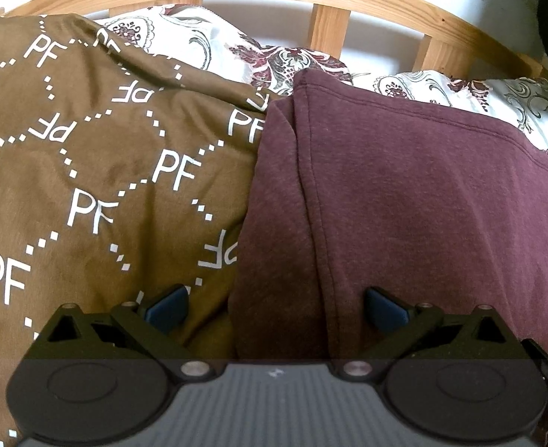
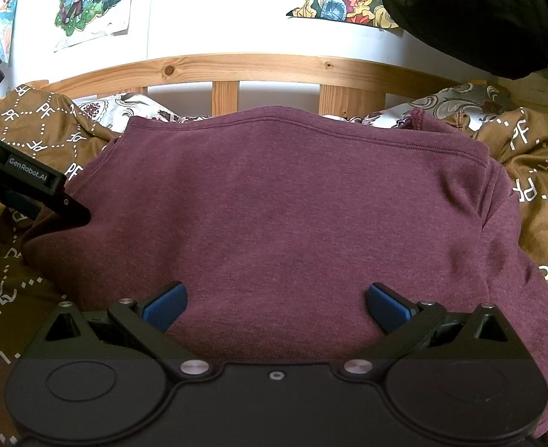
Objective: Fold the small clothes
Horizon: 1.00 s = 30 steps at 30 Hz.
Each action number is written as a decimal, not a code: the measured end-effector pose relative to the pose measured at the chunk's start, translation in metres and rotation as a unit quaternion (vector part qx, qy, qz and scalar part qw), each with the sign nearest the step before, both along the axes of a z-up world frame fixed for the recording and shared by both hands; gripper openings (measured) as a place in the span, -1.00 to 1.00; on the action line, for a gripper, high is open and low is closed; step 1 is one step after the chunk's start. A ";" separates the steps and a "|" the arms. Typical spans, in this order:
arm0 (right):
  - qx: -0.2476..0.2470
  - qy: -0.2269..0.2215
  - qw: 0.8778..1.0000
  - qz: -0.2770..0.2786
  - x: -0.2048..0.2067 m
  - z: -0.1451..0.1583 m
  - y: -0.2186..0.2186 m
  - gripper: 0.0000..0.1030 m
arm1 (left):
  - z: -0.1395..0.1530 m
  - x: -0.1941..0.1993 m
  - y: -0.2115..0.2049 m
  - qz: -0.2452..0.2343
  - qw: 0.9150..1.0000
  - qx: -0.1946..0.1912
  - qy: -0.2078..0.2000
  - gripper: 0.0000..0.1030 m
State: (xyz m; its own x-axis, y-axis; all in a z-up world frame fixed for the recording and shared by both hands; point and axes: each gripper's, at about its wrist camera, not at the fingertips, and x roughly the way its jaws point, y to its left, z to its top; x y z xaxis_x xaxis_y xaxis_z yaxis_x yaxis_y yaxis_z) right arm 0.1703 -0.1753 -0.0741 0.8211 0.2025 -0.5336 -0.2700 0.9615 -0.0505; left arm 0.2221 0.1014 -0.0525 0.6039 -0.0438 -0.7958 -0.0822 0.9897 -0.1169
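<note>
A maroon garment [image 2: 292,201] lies folded on a brown blanket printed with white "PF" letters [image 1: 87,186]. In the left wrist view the garment [image 1: 404,205] fills the right half, its folded left edge running down the middle. My left gripper [image 1: 276,307] is open just above that edge, nothing between its blue pads [image 1: 167,307]. My right gripper [image 2: 276,305] is open over the garment's near side, its jaws wide apart and empty. The left gripper [image 2: 31,186] also shows at the left of the right wrist view, by the garment's left edge.
A pine headboard with slats [image 2: 236,70] runs behind the bed. Patterned pillows [image 1: 274,59] lie between headboard and garment. Drawings [image 2: 91,0] hang on the white wall. A dark cloth mass [image 2: 471,11] hangs at the upper right.
</note>
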 end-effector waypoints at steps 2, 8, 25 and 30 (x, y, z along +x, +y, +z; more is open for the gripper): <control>0.000 0.000 1.000 0.000 0.000 0.000 0.000 0.99 | 0.000 0.000 0.000 0.000 1.000 0.000 0.000 1.00; 0.000 0.000 1.000 0.000 0.000 0.000 0.000 0.99 | 0.000 0.000 0.000 0.000 1.000 0.000 0.001 1.00; -0.015 0.003 1.000 0.002 0.000 0.003 0.004 0.99 | 0.032 -0.010 -0.033 -0.042 0.998 0.040 -0.040 -0.70; -0.017 -0.002 1.000 0.014 -0.003 0.019 0.001 0.99 | 0.066 -0.019 -0.060 -0.059 0.993 0.059 -0.087 -0.75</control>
State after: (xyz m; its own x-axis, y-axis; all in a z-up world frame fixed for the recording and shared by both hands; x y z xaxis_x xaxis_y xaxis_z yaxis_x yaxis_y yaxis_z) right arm 0.1672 -0.1738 -0.0547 0.8170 0.2078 -0.5379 -0.2966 0.9514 -0.0829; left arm 0.2029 0.0419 0.0139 0.7295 -0.0344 -0.6832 0.0455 0.9990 -0.0016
